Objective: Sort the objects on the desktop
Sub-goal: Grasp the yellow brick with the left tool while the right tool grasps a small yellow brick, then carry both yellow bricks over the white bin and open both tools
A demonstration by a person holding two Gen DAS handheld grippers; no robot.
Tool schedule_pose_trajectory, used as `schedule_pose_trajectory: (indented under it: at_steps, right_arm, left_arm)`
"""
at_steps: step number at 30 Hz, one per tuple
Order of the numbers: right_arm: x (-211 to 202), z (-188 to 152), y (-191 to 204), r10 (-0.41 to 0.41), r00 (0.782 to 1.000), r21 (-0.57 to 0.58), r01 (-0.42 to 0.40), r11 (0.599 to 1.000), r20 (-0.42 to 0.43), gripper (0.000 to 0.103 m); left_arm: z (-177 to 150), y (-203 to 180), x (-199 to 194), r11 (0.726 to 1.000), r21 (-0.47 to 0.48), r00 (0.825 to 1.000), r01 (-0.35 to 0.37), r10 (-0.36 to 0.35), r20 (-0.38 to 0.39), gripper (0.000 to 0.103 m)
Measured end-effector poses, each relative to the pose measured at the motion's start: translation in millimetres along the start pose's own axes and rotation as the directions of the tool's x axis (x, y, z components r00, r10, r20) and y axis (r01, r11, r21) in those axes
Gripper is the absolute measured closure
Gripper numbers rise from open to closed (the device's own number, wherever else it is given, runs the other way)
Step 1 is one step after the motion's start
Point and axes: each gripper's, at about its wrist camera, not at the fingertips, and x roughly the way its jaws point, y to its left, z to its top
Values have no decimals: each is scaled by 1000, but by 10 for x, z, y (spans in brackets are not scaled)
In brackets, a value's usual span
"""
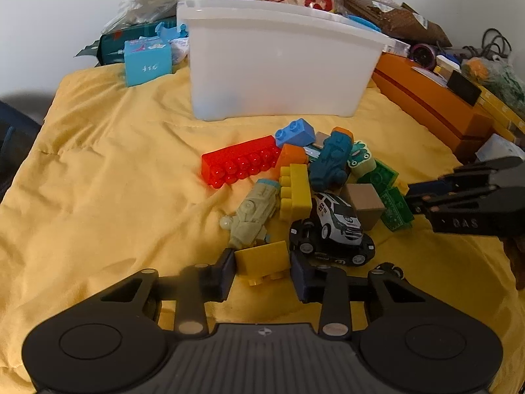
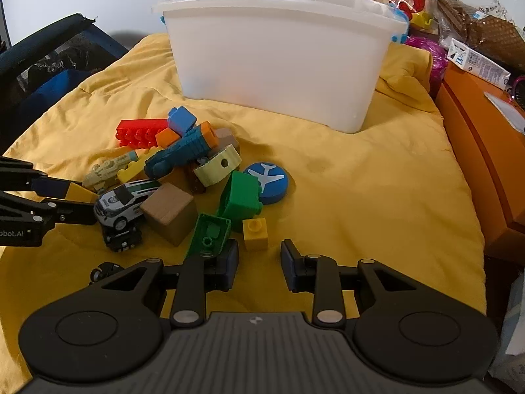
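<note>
A pile of toys lies on a yellow cloth [image 1: 98, 170] in front of a white plastic bin [image 1: 279, 62]. My left gripper [image 1: 262, 267] has its pads on both sides of a yellow block [image 1: 262, 259] at the pile's near edge. A black and white toy car [image 1: 334, 226], a red brick [image 1: 239, 164] and a teal toy [image 1: 331, 161] lie just beyond. My right gripper [image 2: 259, 262] is open and empty, low over the cloth. A small yellow brick [image 2: 255, 233] and green bricks [image 2: 241, 197] lie just ahead of it.
A blue airplane disc [image 2: 269, 182], a wooden cube [image 2: 170, 213] and a pale ring [image 2: 218, 165] are in the pile. An orange box [image 2: 485, 151] borders the cloth on the right. Bags and a blue box [image 1: 147, 62] sit behind the bin. A dark chair [image 2: 49, 65] stands left.
</note>
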Motion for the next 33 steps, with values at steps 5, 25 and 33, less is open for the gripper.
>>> schedule_pose_trajectory:
  at_steps: [5, 25, 33]
  right_arm:
    - [40, 43, -30, 11, 1000, 19, -12, 1000, 8, 84]
    - [-794, 450, -203, 46, 974, 151, -81, 985, 224, 86]
    - [-996, 905, -267, 50, 955, 125, -90, 988, 291, 86]
  left_arm:
    - [17, 35, -81, 1000, -16, 1000, 5, -5, 18, 63]
    - [727, 185, -791, 998, -66, 979, 23, -9, 202, 63]
    - [1272, 265, -836, 998, -55, 973, 18, -5, 230, 63]
